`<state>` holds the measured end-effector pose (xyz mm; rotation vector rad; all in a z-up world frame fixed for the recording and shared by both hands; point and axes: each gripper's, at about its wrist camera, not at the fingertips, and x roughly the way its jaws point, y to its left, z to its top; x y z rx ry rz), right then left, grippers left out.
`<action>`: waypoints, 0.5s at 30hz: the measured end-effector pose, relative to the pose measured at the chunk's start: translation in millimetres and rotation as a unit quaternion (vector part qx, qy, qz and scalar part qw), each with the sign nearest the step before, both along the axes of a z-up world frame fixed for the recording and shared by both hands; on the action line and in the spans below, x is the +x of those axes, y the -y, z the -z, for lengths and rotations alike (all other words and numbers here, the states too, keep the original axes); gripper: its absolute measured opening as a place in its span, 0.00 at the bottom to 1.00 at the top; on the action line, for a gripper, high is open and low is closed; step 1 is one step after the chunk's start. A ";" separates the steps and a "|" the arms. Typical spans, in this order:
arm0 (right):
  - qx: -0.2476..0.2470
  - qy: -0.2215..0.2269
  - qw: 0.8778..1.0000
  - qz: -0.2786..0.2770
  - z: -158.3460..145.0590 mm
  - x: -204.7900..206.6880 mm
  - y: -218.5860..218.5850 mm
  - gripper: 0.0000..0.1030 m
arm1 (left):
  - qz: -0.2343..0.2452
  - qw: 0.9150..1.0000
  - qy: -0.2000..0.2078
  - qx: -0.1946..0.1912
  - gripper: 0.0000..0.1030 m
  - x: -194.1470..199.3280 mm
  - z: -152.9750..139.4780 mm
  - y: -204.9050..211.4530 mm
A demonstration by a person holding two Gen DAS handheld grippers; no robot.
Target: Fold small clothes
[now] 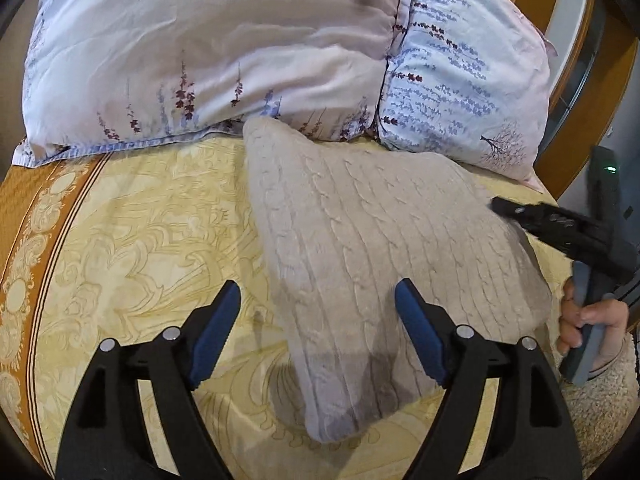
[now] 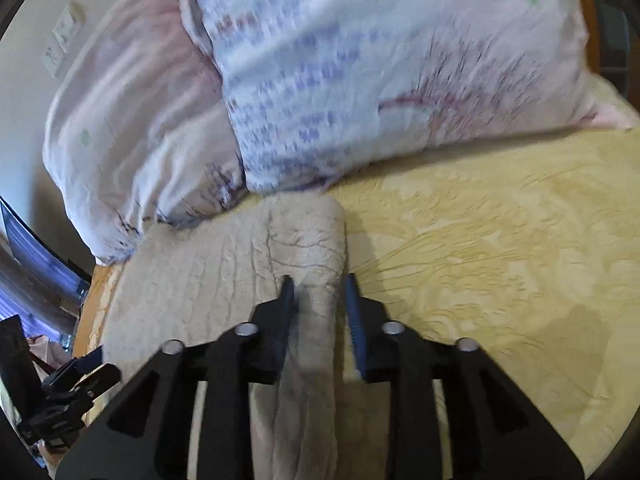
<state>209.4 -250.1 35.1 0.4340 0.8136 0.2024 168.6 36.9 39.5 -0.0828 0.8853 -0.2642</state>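
A beige cable-knit garment (image 1: 380, 248) lies folded on the yellow patterned bedspread (image 1: 140, 232). My left gripper (image 1: 316, 304) is open above its near left edge, jaws wide apart, holding nothing. My right gripper (image 2: 318, 286) straddles the garment's right folded edge (image 2: 320, 240), jaws partly closed around a ridge of the knit. In the left wrist view the right gripper (image 1: 520, 212) reaches onto the garment's right side, held by a hand (image 1: 588, 320).
Two floral pillows (image 1: 224, 48) (image 1: 464, 80) lie just behind the garment. A wooden bed frame (image 1: 576, 60) curves at the back right. The bedspread's orange border (image 1: 36, 216) runs along the left. A wall switch (image 2: 64, 36) is far left.
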 end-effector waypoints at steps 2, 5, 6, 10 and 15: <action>-0.005 0.045 0.999 -0.016 -19.6 -25.3 -3.6 0.31 | -0.006 1.000 0.007 0.002 0.78 -5.9 -1.2 -5.3; -0.012 0.078 0.995 -0.055 -32.3 -53.0 -17.2 0.31 | -0.017 1.000 0.008 0.012 0.80 -13.6 1.1 -10.6; -0.019 0.083 0.994 -0.072 -34.0 -61.9 -25.4 0.31 | -0.021 1.000 0.006 0.017 0.80 -15.4 3.1 -11.5; -0.055 0.080 0.989 -0.107 -28.4 -77.5 -54.4 0.31 | -0.028 0.999 -0.001 0.019 0.80 -23.0 7.5 -13.5; -0.114 0.027 0.988 -0.102 -0.7 -77.2 -67.0 0.31 | -0.030 0.999 -0.004 0.037 0.84 -26.4 16.6 -9.0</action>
